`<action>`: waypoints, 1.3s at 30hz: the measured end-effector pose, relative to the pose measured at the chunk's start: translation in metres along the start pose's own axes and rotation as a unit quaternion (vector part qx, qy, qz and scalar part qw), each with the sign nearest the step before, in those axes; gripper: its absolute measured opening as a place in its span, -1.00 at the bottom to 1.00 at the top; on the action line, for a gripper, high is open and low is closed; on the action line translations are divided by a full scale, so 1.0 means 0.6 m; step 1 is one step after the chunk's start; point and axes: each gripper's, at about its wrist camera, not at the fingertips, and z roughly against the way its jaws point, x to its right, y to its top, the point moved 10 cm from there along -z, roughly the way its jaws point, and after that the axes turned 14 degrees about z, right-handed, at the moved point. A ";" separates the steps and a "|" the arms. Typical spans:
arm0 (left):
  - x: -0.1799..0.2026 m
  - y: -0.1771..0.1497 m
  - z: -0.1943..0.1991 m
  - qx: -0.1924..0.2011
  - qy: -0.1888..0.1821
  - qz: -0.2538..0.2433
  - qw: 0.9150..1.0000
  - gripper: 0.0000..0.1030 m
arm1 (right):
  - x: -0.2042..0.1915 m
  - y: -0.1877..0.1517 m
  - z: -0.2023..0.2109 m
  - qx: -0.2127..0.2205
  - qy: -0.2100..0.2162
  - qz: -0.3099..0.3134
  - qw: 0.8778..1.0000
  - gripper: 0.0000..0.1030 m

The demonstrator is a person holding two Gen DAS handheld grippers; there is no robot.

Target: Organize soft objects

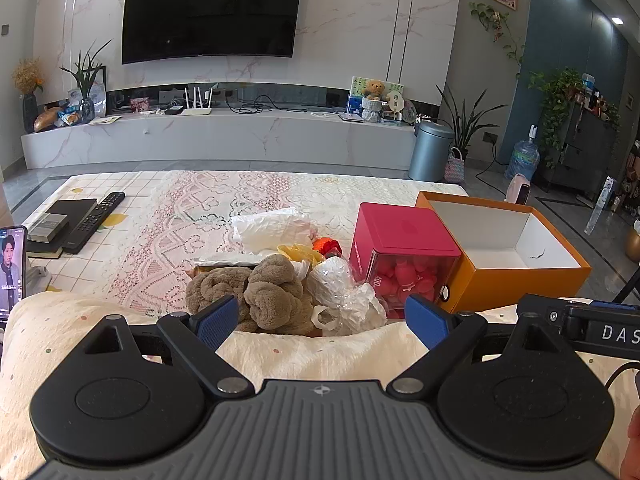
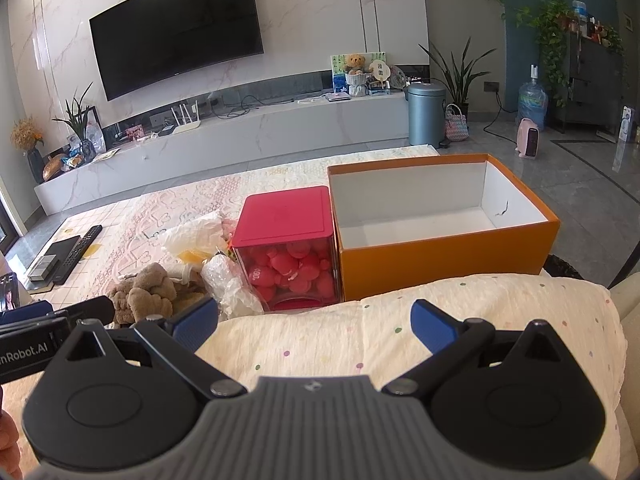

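The left claw [image 1: 322,318] is standing wide, with nothing between its blue pads [image 1: 219,319], and it is hovering over a cream dotted quilt [image 1: 312,354]. Just past the quilt's edge, a brown towel [image 1: 260,294] is lying in a bunch on the lace cloth [image 1: 188,216]. A crumpled plastic bag [image 1: 344,296] is touching the towel on its right side. Behind them, white paper [image 1: 268,226], something yellow [image 1: 300,252] and a small orange thing [image 1: 326,245] are lying close together. To the right, a red box [image 1: 400,240] with pink pieces inside is standing against an open orange box [image 1: 520,276]. At the far left, a remote [image 1: 96,220] and a phone [image 1: 12,268] are lying.

The right claw [image 2: 316,324] is also gaping wide and gripping nothing, over the same quilt [image 2: 420,332]. The orange box [image 2: 440,258] is sitting straight ahead of it, white inside, and the red box [image 2: 288,216] is touching its left wall. The towel [image 2: 144,294] and the bag [image 2: 228,284] are lying further to the left. Part of the left claw's body [image 2: 36,340] is showing at the left edge. Far behind, a television [image 2: 176,44] is hanging on the wall.
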 end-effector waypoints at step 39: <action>-0.001 -0.003 0.000 0.000 0.001 -0.001 1.000 1.00 | -0.009 0.001 -0.005 -0.001 0.001 0.010 1.000 0.95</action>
